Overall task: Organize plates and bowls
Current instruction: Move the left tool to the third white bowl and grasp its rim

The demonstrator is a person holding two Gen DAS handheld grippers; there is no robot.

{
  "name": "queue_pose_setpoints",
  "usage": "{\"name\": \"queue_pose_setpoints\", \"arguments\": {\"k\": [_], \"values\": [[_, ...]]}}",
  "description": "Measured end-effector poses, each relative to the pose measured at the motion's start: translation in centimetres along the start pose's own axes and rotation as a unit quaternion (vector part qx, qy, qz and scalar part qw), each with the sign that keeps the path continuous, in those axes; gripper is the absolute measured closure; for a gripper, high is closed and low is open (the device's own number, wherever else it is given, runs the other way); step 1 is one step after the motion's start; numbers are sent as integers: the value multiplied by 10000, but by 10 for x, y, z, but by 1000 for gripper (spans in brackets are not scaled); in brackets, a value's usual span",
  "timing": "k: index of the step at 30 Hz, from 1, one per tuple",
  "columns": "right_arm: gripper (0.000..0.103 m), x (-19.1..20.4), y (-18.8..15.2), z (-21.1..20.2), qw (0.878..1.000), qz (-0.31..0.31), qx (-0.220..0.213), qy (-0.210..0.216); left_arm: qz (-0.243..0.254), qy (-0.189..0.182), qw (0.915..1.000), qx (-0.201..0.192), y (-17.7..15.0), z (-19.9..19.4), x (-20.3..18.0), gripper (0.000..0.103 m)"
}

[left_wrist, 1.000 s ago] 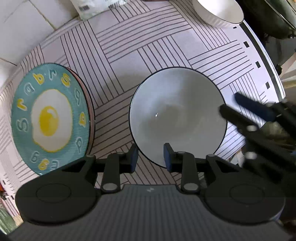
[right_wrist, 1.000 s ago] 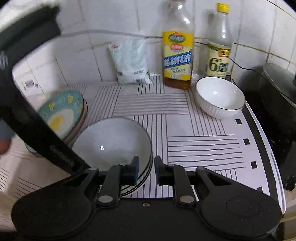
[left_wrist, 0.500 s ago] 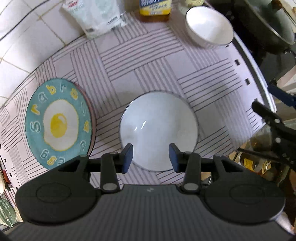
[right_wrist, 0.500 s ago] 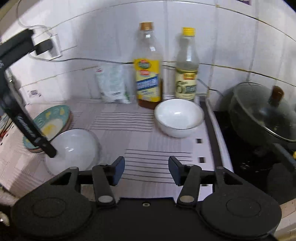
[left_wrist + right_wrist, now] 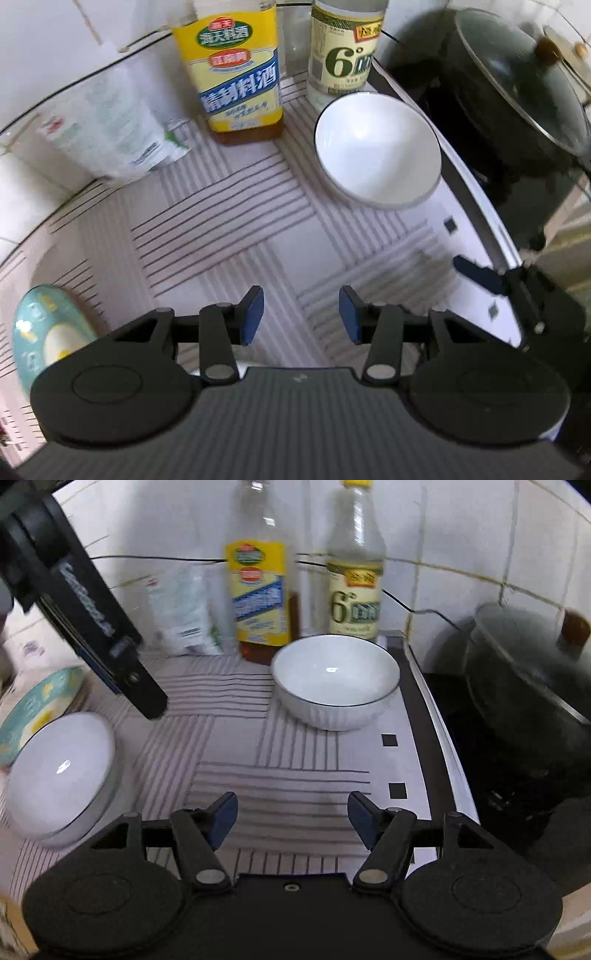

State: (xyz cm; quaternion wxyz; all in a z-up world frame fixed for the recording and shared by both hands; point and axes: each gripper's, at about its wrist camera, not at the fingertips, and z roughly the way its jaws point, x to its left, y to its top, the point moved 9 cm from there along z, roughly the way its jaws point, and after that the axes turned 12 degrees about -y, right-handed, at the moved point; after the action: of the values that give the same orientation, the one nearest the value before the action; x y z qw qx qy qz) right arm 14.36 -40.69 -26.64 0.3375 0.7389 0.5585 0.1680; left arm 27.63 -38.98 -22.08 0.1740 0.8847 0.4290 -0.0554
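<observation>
Ahead of the left gripper (image 5: 301,314), left wrist view: the white bowl (image 5: 376,151) stands up and to the right on the striped worktop (image 5: 229,236), beside two bottles; fingers (image 5: 253,314) apart, just opened, nothing between them. Right wrist view: the same bowl lies straight ahead of the right gripper (image 5: 291,818), the nearer one; fingers wider apart, just opened, empty; stacked bowls (image 5: 59,771) sit far left.

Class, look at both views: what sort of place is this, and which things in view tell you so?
Most likely a home kitchen counter. Two condiment bottles stand against a white tiled wall, a dark lidded pot sits on a cooktop beside the counter, and a white bowl and an egg-patterned plate rest on a striped mat.
</observation>
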Motion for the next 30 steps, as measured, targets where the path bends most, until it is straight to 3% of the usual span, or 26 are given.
{"name": "queue_pose_setpoints", "arguments": {"k": [5,7,12,16,18,19,24,28,30], "values": [[32,-2,11,28,9996,227,-131,-134,-321,-372,9978,-447,30,-1,3,59],[31,-4,18,36,9990,306,-250,-197,-236,-567,9963,-597,39,-5,-5,59],[30,-12,33,56,9973,483,-384,-398,1,-606,9959,-666,60,9,-14,58],[28,-16,39,66,9973,425,-350,-481,140,-348,9961,-800,76,32,-8,50],[20,-18,41,67,9975,424,-371,-419,167,-362,9964,-743,80,47,-3,50],[10,-19,42,69,9974,447,-405,-390,149,-368,9967,-712,81,52,0,49],[6,-16,49,77,9959,442,-680,-390,62,-495,9961,-727,87,72,11,49],[1,-8,54,89,9955,182,-807,-462,-27,-679,9955,-668,89,85,16,55],[0,-6,57,97,9953,132,-826,-480,6,-815,9949,-588,88,91,16,74]]}}
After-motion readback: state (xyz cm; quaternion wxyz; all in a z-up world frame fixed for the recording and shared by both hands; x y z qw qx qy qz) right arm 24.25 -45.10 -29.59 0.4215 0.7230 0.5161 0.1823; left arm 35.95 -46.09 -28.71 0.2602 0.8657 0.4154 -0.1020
